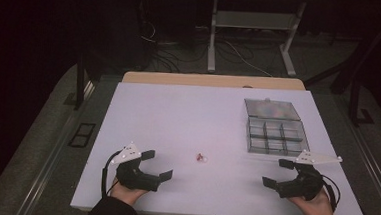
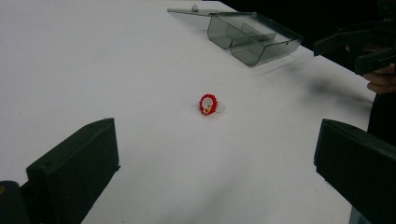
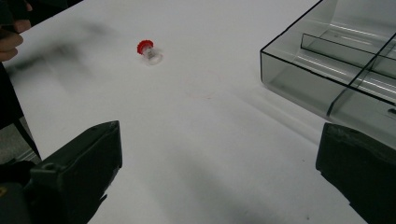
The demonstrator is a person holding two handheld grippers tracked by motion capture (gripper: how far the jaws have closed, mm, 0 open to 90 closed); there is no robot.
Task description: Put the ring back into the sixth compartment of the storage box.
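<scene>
A: Where does the small red ring (image 1: 201, 157) lie?

B: In the high view it sits low in the frame, near the middle, on the white table (image 1: 178, 117). It lies between the two tongs and a little farther up the frame than both, touching neither.

A: And the tongs themselves?

B: The left gripper (image 1: 158, 165) rests at the lower left of that view, jaws spread wide and released, nothing between them. The right gripper (image 1: 274, 173) rests at the lower right, also spread wide and empty. A hand holds each from the bottom edge.

A: How does the ring look from the left gripper view?

B: The ring (image 2: 207, 104) sits just above the centre of the frame, ahead of the two black jaws, well apart from them. Its red toothed face shows, with a clear band behind it. The other gripper shows dark at the upper right edge.

A: And from the right gripper view?

B: The ring (image 3: 148, 50) lies in the upper left of the frame, well apart from the jaws at the bottom.

A: Anything else around?

B: A clear plastic box (image 1: 275, 134) with compartments, lid laid open, stands at the right of the high view, just above the right gripper. In the right gripper view the box (image 3: 336, 70) takes the upper right, near the right-hand jaw. Bare table lies between each gripper and the ring.
</scene>
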